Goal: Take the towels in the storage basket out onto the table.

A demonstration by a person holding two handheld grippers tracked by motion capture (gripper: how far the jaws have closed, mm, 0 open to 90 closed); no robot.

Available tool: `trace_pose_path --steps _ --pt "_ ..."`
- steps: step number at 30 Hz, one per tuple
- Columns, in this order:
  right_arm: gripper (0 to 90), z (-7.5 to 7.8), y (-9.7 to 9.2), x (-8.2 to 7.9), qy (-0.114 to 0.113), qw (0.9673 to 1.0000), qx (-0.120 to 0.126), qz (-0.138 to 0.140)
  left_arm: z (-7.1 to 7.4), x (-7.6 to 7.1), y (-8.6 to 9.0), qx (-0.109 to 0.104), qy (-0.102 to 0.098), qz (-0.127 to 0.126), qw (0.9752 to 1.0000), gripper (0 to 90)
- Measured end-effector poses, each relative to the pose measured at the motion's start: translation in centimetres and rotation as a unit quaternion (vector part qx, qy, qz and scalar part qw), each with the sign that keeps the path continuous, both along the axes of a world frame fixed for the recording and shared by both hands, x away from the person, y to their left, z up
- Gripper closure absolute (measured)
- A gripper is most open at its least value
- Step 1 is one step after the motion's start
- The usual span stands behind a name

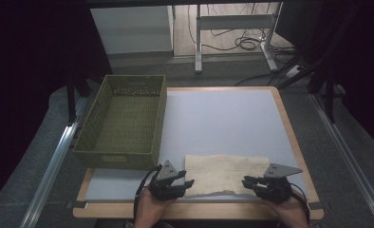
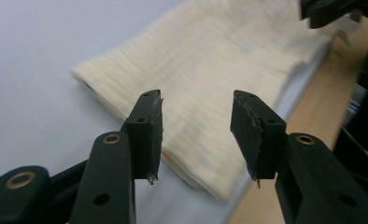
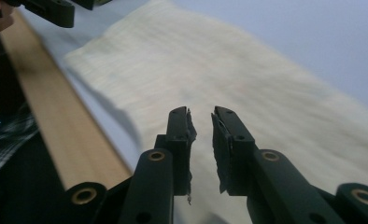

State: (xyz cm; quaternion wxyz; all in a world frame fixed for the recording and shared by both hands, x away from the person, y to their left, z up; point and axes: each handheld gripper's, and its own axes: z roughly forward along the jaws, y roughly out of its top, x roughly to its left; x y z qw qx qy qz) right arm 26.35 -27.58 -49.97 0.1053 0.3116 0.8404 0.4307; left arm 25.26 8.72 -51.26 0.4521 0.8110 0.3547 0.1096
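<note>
At the near edge of the table [image 1: 223,114], toward six o'clock, a person's two hands held the tongs on either side of a folded cream cloth [image 1: 225,173]. The left gripper [image 1: 189,182] sat at the cloth's near-left corner, about seven o'clock on the table, with its jaws spread wide and nothing between them; in the left gripper view [image 2: 197,135] the cloth's layered edge [image 2: 191,79] lay just beyond and below the tips. The right gripper [image 1: 247,182] sat at the near-right corner, about five o'clock. In the right gripper view [image 3: 201,140] its jaws stood nearly together with a narrow gap, gripping nothing, above the cloth [image 3: 229,74].

The cloth lay flat on the pale mat, its long side running nine to three o'clock. It looked ribbed or woven, soft and limp, light, and stacked in several layers at the fold. It would likely sag and drape once lifted, and the layers could separate if only the top one were caught. The two near corners, pinched through all layers, seemed the best holds; the left jaws were set wide enough for that, the right would need opening first.

Farther off, at ten o'clock, a green woven basket [image 1: 97,118] stood open and empty, well apart from the cloth.
</note>
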Motion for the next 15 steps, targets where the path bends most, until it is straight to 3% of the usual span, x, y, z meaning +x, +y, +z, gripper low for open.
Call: trace_pose_path --steps 6,10,15 --pt "75.1 1.0 -3.5 2.4 -0.018 0.9974 -0.007 -0.069 0.2 3.2 -1.6 0.038 -0.013 0.037 0.9985 54.8" --pt "74.5 1.2 -5.1 4.4 -0.025 0.9941 -0.010 -0.105 0.1 5.1 -2.0 0.049 -0.017 0.068 0.9964 56.7" --pt "72.0 0.6 -5.7 6.4 -0.023 0.9912 -0.018 -0.129 -0.9 6.5 -2.0 0.054 -0.012 0.102 0.9932 57.3"
